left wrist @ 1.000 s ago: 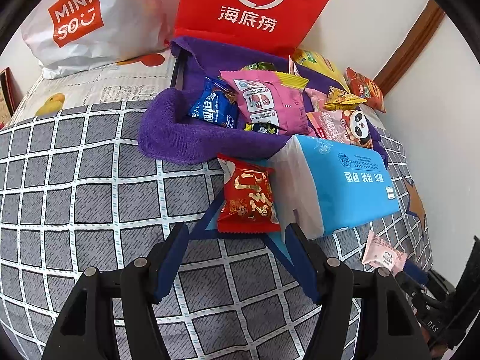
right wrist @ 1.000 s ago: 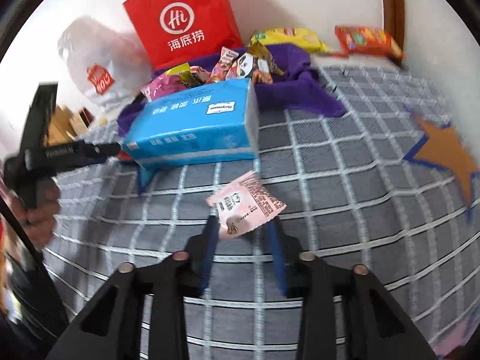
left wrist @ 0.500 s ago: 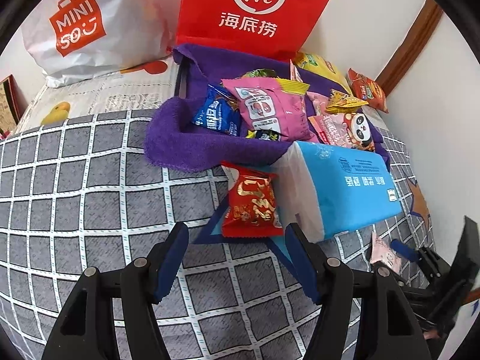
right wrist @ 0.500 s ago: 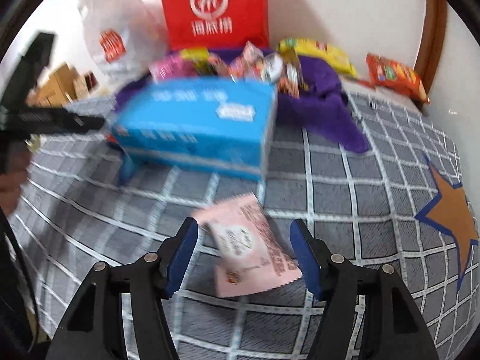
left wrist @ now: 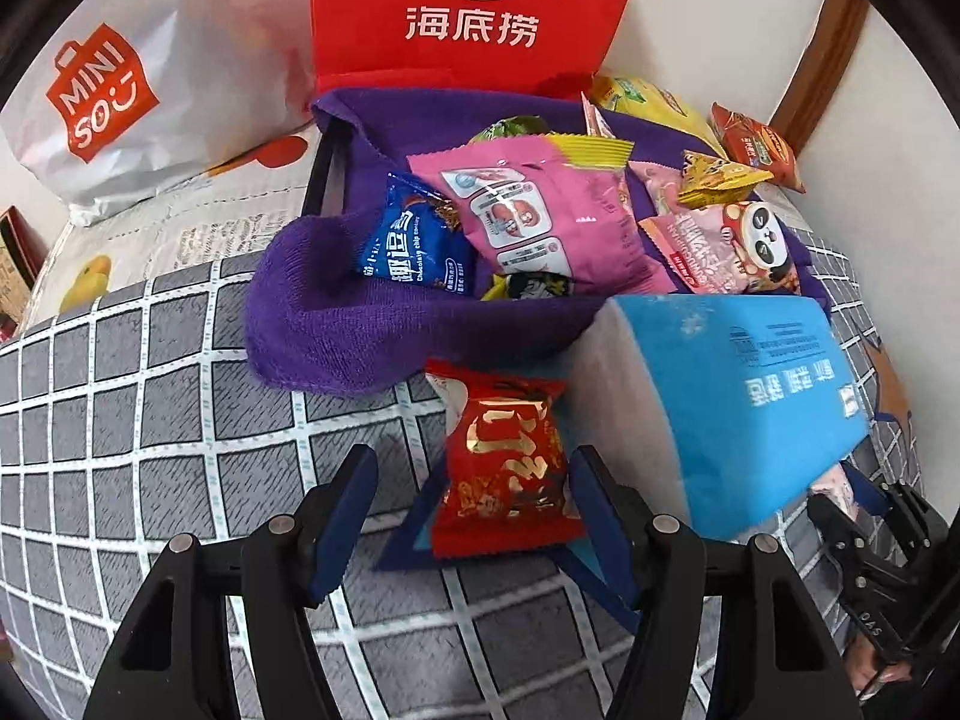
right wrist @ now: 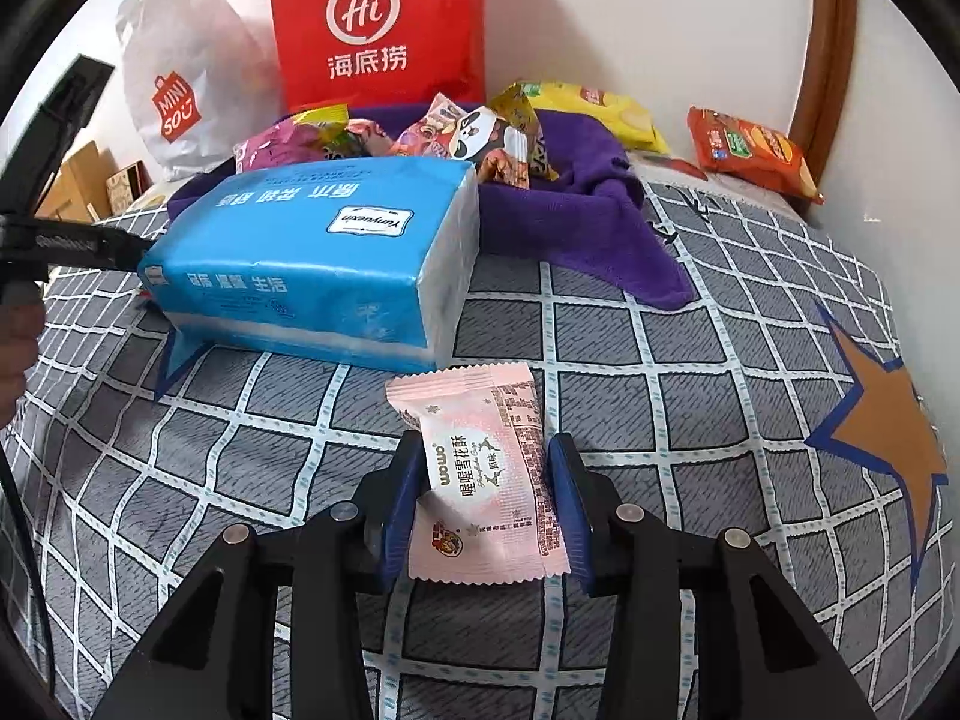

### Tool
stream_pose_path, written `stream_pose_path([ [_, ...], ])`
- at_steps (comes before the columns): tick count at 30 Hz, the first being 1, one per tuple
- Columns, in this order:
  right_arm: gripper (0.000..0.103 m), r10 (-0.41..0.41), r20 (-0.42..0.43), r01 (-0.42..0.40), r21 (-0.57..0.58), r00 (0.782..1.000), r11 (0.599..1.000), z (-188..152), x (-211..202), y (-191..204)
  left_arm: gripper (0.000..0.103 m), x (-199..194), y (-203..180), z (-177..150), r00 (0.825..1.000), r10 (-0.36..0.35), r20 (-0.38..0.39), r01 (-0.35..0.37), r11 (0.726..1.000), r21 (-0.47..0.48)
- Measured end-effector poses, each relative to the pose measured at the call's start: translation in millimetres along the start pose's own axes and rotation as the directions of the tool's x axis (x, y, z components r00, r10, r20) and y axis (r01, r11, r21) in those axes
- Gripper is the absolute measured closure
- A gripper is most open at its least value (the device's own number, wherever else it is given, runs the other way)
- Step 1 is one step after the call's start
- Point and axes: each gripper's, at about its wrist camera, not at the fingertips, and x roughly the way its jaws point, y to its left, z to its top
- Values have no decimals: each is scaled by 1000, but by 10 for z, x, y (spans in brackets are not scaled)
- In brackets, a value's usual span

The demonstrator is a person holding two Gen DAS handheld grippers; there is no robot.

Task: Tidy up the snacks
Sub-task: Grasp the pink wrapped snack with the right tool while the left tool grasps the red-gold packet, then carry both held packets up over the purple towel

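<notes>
Working over a bed, you have a grey bedspread (right wrist: 660, 372) with a white grid under both grippers, an orange star (right wrist: 888, 426) outlined in blue printed on it toward the right of the right wrist view. Behind it a white wall (right wrist: 630, 18) rises, with a brown wooden frame (right wrist: 822, 42) in the corner. Against that wall stand a red paper bag (left wrist: 474, 6) and a white shopping bag (left wrist: 150, 72), and cardboard boxes (right wrist: 84, 186) sit off the bed's left edge.

Your right gripper (right wrist: 486, 504) has just been closing, and its blue pads now press both sides of a pale pink snack packet (right wrist: 480, 480) that lies flat on the bedspread, just in front of a blue tissue pack (right wrist: 312, 258).

Your left gripper (left wrist: 474, 516) stands released, its jaws apart on either side of a red snack packet (left wrist: 504, 468), which rests on the bedspread close against the tissue pack's white end; the right finger is at the packet's edge, the left one clear of it.

Beyond the tissue pack, a purple towel (left wrist: 372, 324) is bunched into a nest holding a heap of snacks: a blue cookie bag (left wrist: 414, 246), a large pink bag (left wrist: 540, 216) and a panda-printed packet (left wrist: 726, 240). A yellow chip bag (right wrist: 600, 108) and an orange one (right wrist: 750, 153) lie by the wall.
</notes>
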Motion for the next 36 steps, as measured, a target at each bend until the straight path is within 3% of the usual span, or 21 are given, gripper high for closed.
stream_pose_path([
  [4,60,6,0,-6,17,1000,1000,12,15,-26,47,49,2,12,999,-43,12,43,999,8],
  [6,60,-4,-1,4,9,1000,1000,12,19,-3,60,53,8,15,999,-37,13,36,999,17],
  [7,60,-7,-1,7,7,1000,1000,8,17,1,61,43,23,8,999,-37,13,37,999,22],
  [12,59,0,-1,0,12,1000,1000,1,16,0,61,35,56,-20,999,-30,16,29,999,27],
  [16,57,0,-1,0,10,1000,1000,-1,17,1,60,73,-14,-35,999,18,36,-20,998,64],
  [31,57,0,-1,0,8,1000,1000,4,17,7,59,54,38,-183,983,19,185,-28,999,47],
  [36,57,0,-1,0,5,1000,1000,6,15,6,60,59,23,-176,982,22,188,-31,999,45],
])
